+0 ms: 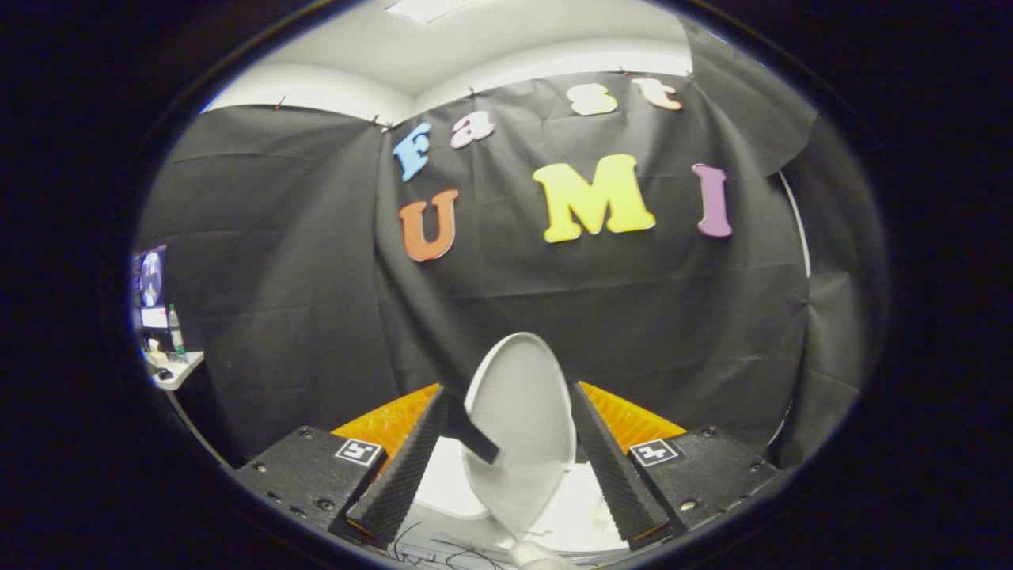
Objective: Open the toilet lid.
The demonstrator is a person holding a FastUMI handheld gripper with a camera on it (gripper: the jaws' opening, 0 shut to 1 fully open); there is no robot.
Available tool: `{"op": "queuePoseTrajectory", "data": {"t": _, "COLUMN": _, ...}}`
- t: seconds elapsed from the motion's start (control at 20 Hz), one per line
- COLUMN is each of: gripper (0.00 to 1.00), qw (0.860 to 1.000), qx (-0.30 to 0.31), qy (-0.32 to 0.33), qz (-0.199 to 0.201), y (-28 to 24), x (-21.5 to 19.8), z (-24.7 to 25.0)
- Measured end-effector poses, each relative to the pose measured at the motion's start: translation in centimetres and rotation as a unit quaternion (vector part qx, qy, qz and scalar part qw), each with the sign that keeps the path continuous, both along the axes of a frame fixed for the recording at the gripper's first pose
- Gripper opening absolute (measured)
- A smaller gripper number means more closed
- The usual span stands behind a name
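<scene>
Tool (506,467) spread wide, fingers (400,467) apart, gripping nothing. Toilet lid (522,404) stands between fingers, raised near upright, slightly tilted, white rim of toilet (443,491) below it. Judgement: lifting step about finished; next move calls for easing lid back to rest, then withdrawing clear. Square black-and-white markers (358,452) on finger blocks, no readable brand. Bottle (175,330) on small bench (178,370) far off left, label too small to read.

The white toilet lid (518,404) stands up, raised between the two black fingers (396,483) of the gripper (506,467). The fingers are spread wide apart. Neither one presses on the lid. Far off to the left, a bottle (175,330) stands on a small table (180,370).
</scene>
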State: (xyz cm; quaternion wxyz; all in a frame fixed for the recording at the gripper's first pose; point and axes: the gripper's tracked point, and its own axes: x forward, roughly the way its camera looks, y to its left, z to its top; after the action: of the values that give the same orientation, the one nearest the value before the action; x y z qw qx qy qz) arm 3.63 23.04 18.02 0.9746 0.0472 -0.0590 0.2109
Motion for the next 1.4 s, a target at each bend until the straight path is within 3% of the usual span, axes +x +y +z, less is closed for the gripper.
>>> {"op": "queuePoseTrajectory", "data": {"t": 0.5, "gripper": 0.99, "qw": 0.991, "qx": -0.009, "qy": 0.001, "qz": -0.135, "y": -16.9, "x": 1.6, "z": -5.1}}
{"op": "queuePoseTrajectory", "data": {"t": 1.0, "gripper": 0.99, "qw": 0.980, "qx": -0.013, "qy": 0.056, "qz": -0.188, "y": -24.6, "x": 0.3, "z": -14.6}}
{"op": "queuePoseTrajectory", "data": {"t": 1.4, "gripper": 0.99, "qw": 0.975, "qx": -0.019, "qy": 0.073, "qz": -0.209, "y": -26.6, "x": -0.5, "z": -17.1}}
